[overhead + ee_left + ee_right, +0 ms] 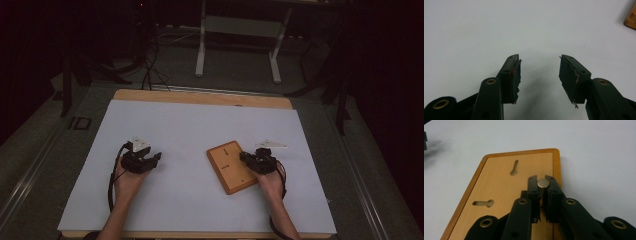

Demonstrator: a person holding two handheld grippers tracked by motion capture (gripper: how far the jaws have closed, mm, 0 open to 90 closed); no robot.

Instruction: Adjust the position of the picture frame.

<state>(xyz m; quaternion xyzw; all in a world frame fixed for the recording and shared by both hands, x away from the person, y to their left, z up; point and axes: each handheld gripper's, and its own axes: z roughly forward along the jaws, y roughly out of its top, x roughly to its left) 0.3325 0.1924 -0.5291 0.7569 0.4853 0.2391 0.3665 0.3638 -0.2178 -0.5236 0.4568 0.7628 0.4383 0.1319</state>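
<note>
Now the right claw [543, 185] is clamped on a small metal pin [543, 183], just above the wooden board [232, 166] at the table's [190, 120] four o'clock. At eight o'clock the left claw [539, 75] gapes wide, empty.

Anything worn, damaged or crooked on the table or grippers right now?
Yes: the left gripper has torn, ragged pad lining on its fingers, with frayed bits hanging off. The wooden board lies skewed to the table edge. The right gripper grips a metal peg.

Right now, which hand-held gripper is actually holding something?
The right hand-held gripper: it clamps a small metal cylinder above the wooden board; the left hand-held gripper is open.
</note>
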